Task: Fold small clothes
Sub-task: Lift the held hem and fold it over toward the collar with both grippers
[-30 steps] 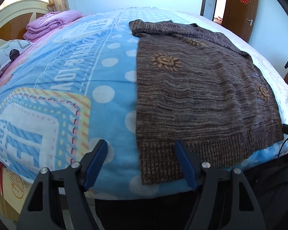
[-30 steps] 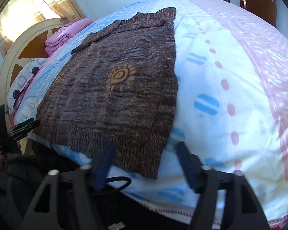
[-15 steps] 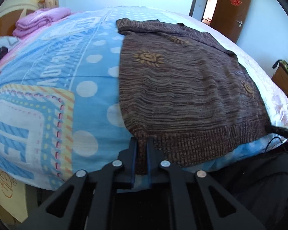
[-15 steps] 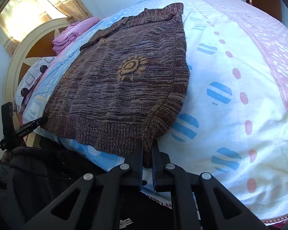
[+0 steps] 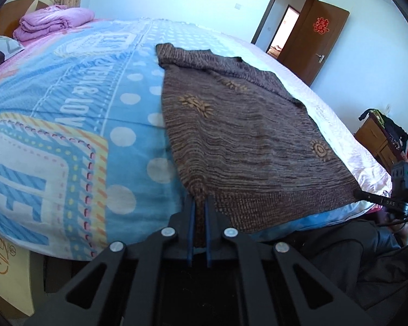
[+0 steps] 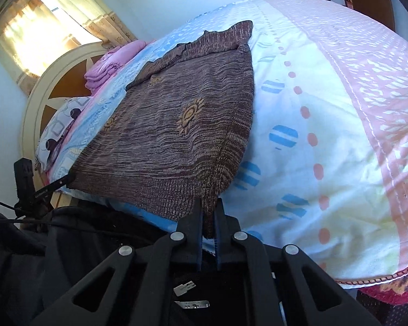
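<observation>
**Bedroom, one sweater, two grippers closed on its hem**

Left gripper (image 5: 200, 203): one. Jaws closed down to the thickness of the knit, pinching the near left corner of the ribbed hem; the fabric rises in a small peak into the blue pads.

Right gripper (image 6: 209, 206): one. Jaws likewise nearly together, clamped on the near right hem corner, which bunches between the pads and hangs a little below them.

Sweater (image 5: 244, 135): one, brown striped knit with tan sun motifs, three suns visible from the left wrist. It lies flat on the bed, hem at the near edge, collar end farthest away, sleeves folded in across the top.

Bed (image 5: 68, 108): one, with a blue, white and pink printed cover.

Folded pink blanket (image 5: 54, 21): one, stacked by the headboard.

Pillow (image 6: 59, 133): one, patterned, below the blanket.

Door (image 5: 321, 43): one, brown, standing open, with a red paper ornament on it.
</observation>
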`<state>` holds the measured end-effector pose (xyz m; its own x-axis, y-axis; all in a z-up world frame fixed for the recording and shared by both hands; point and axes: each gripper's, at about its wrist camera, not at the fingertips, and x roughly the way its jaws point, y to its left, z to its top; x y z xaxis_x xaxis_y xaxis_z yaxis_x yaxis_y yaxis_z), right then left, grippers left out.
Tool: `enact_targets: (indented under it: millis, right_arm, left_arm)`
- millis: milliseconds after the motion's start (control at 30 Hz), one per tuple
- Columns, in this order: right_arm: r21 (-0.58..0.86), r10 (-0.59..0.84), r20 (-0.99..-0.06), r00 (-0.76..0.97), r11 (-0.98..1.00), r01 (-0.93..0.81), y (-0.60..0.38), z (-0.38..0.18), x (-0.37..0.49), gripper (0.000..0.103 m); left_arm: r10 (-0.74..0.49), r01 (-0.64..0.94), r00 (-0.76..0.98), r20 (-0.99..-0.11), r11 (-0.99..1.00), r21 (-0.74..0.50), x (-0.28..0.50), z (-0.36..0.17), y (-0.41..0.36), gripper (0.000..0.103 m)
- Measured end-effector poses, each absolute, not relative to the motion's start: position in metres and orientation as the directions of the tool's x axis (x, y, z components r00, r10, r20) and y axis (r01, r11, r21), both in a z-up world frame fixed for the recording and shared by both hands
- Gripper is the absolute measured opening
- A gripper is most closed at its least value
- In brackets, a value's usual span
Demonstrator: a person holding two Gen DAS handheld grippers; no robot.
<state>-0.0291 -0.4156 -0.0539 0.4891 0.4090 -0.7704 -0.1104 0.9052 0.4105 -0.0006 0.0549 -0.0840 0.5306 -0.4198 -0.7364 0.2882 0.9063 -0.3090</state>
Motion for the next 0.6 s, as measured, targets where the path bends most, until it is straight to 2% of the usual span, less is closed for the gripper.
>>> enact_targets:
  millis: [133,233,300,433,600]
  right_arm:
    - [0.458,0.430,-0.757,0.492,0.886,-0.071,-0.428,-0.058,-0.028,0.006]
    - [0.462,0.442,-0.731,0.520,0.881,-0.100,-0.429,-0.040,-0.032,0.006]
    - [0.474,0.453,-0.711,0.539,0.874,-0.108,-0.432,-0.031,-0.032,0.006]
    - [0.547,0.506,-0.662,0.553,0.831,-0.106,-0.438,-0.029,-0.025,0.006]
    - [0.596,0.550,-0.596,0.585,0.792,-0.136,-0.437,-0.013,-0.011,0.006]
  left_arm:
    - [-0.476,0.314,0.539,-0.695,0.879,-0.359,-0.005,-0.075,0.060,0.006]
    - [-0.489,0.394,0.589,-0.643,0.869,-0.299,-0.016,-0.050,0.051,0.006]
    - [-0.483,0.418,0.595,-0.643,0.869,-0.265,-0.018,-0.049,0.045,0.006]
    - [-0.474,0.383,0.575,-0.667,0.876,-0.293,-0.007,-0.062,0.049,0.006]
    - [-0.493,0.358,0.612,-0.619,0.870,-0.339,0.008,-0.044,0.061,0.006]
